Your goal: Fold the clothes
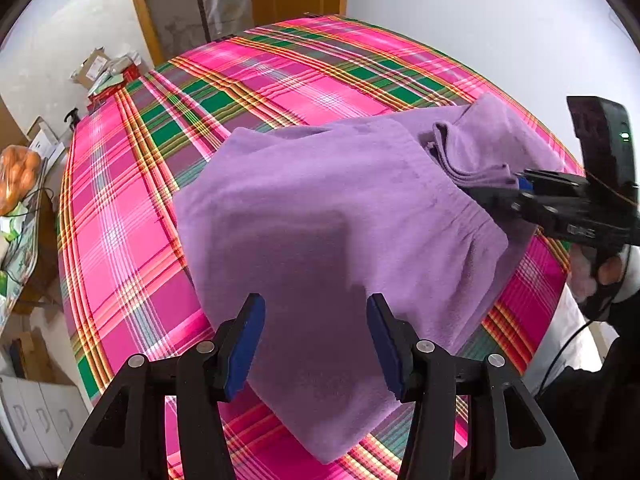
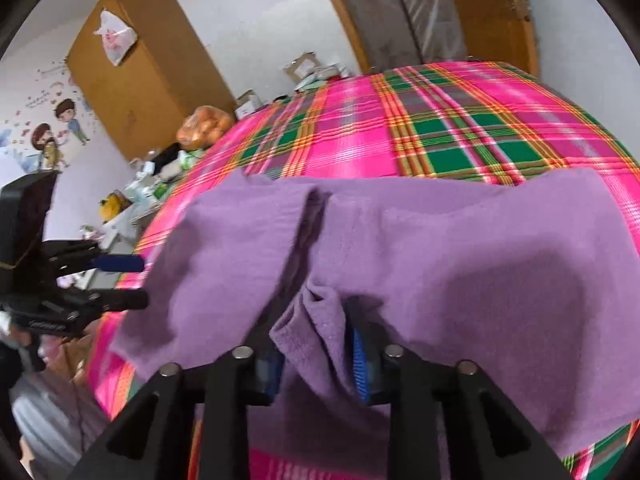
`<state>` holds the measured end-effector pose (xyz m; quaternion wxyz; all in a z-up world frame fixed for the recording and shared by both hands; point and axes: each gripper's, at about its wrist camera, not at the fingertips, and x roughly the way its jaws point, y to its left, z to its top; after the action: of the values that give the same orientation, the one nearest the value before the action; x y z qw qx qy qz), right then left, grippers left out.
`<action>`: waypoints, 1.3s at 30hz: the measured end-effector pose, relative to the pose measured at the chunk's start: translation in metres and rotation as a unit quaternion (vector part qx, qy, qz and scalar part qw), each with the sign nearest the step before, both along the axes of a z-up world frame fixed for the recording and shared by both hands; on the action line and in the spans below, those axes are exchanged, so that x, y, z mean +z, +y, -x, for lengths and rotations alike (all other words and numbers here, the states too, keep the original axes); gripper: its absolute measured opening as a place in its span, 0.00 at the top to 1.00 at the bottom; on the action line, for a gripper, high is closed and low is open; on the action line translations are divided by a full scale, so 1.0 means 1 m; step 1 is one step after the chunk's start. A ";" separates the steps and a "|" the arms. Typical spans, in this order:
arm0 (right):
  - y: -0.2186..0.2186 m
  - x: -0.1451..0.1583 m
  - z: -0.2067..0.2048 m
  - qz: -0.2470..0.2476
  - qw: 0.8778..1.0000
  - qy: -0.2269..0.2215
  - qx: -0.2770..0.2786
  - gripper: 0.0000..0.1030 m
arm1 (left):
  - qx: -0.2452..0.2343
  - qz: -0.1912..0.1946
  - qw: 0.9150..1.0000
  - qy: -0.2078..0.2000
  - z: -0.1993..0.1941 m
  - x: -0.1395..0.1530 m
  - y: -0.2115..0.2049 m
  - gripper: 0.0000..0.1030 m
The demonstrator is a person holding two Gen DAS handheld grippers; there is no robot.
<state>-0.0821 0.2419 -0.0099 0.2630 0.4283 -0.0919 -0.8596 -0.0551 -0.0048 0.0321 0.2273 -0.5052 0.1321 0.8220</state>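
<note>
Here purple fleece garment [image 1: 320, 216] lies on plaid bedspread [image 1: 120, 240], bunched edge between right gripper [image 2: 316, 364]'s loosened jaws at its 12 o'clock; left gripper [image 1: 316, 340] hovers spread, empty.

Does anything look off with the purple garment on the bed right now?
Mostly tidy: the purple garment lies fairly flat on the plaid bedspread. One corner is bunched into a thick wad between the right gripper fingers, not laid flat. The left gripper is open over the garment.
</note>
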 end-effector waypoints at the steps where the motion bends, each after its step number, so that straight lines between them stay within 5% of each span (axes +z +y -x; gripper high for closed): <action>1: 0.001 0.003 -0.002 0.008 1.000 -0.009 0.014 0.65 | 0.000 0.000 1.000 -0.001 0.000 0.000 0.000 0.46; 5: 0.011 0.015 -0.009 0.048 0.997 -0.028 0.056 0.65 | -0.001 0.001 1.000 -0.003 0.000 -0.001 0.001 0.46; 8: 0.027 0.024 -0.004 0.072 0.997 -0.009 0.035 0.69 | -0.006 0.001 1.000 -0.003 0.000 -0.001 0.003 0.46; 12: 0.030 0.017 0.021 0.028 0.999 -0.007 -0.033 0.81 | -0.008 0.003 1.000 -0.003 0.000 -0.002 0.004 0.46; 16: 0.005 0.000 0.045 -0.018 0.999 -0.001 -0.036 0.80 | -0.004 0.003 1.000 -0.004 0.001 -0.001 0.001 0.46; 20: -0.015 0.004 0.037 -0.044 0.999 0.026 0.000 0.66 | -0.002 0.003 1.000 -0.008 0.004 -0.003 0.000 0.46; 22: -0.014 0.006 0.028 -0.042 0.999 0.029 0.018 0.66 | -0.003 0.003 1.000 -0.009 0.005 -0.004 0.000 0.46; 29: 0.077 0.009 -0.006 0.015 0.995 0.055 -0.077 0.69 | -0.005 0.006 1.000 -0.015 0.005 -0.008 0.004 0.46; 31: 0.110 -0.002 -0.012 0.024 0.992 0.034 -0.122 0.81 | -0.007 0.008 1.000 -0.017 0.005 -0.009 0.006 0.46; 32: 0.129 -0.010 -0.017 0.045 0.989 0.019 -0.141 0.99 | -0.007 0.008 1.000 -0.016 0.004 -0.009 0.007 0.46; 36: 0.164 -0.021 -0.031 0.121 0.979 -0.013 -0.165 1.00 | -0.008 0.010 1.000 -0.016 0.003 -0.010 0.010 0.46; 39: 0.163 -0.016 -0.030 0.110 0.980 -0.020 -0.162 1.00 | -0.008 0.012 1.000 -0.016 0.002 -0.009 0.011 0.46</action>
<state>-0.0526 0.4048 -0.0259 0.1638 0.3935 -0.2599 -0.8665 -0.0574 0.0066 0.0234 0.2301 -0.5196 0.1425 0.8104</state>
